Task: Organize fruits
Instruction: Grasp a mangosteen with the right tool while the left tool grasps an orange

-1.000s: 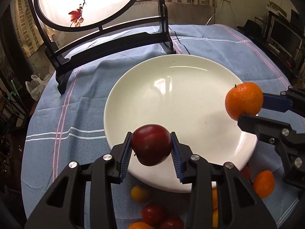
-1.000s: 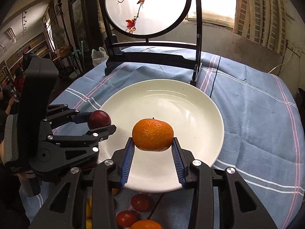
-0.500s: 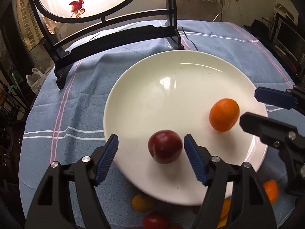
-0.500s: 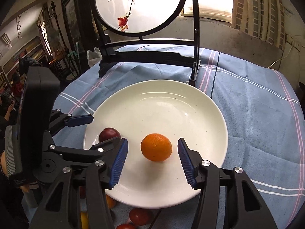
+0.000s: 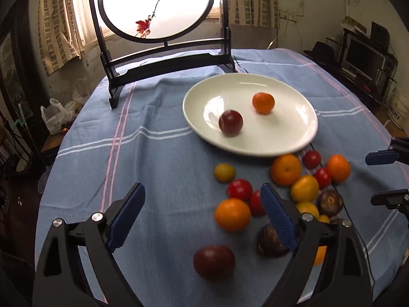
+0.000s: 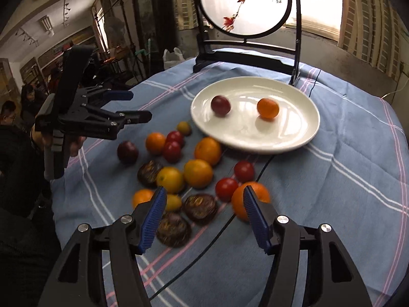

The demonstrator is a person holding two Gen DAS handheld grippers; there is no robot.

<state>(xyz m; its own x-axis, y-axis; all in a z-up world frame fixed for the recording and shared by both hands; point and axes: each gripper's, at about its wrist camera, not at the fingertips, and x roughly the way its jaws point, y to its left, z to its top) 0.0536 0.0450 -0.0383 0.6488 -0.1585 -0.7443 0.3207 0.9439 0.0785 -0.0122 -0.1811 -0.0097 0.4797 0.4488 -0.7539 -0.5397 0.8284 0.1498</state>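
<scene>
A white plate (image 5: 294, 138) (image 6: 301, 138) on the blue cloth holds a dark red plum (image 5: 230, 123) (image 6: 220, 105) and an orange mandarin (image 5: 263, 102) (image 6: 267, 107). Several loose fruits lie in front of it: mandarins (image 5: 232, 214) (image 6: 208, 151), red tomatoes (image 5: 239, 189) (image 6: 226, 189), yellow fruits (image 6: 170, 179), dark passion fruits (image 6: 200, 207) and a dark plum (image 5: 214, 261) (image 6: 127, 152). My left gripper (image 5: 203, 217) (image 6: 138, 106) is open and empty above the cloth, left of the pile. My right gripper (image 6: 202, 218) (image 5: 383, 176) is open and empty over the pile's near side.
A black stand with a round painted screen (image 5: 158, 7) (image 6: 245, 5) stands at the table's far edge behind the plate. A thin black cable (image 6: 225, 225) runs across the cloth under the fruits. The round table's edge drops off on the left (image 5: 48, 168).
Both grippers let go of the plum and the mandarin on the plate, opened wide, and pulled back and up. The fruit pile on the cloth has come into view.
</scene>
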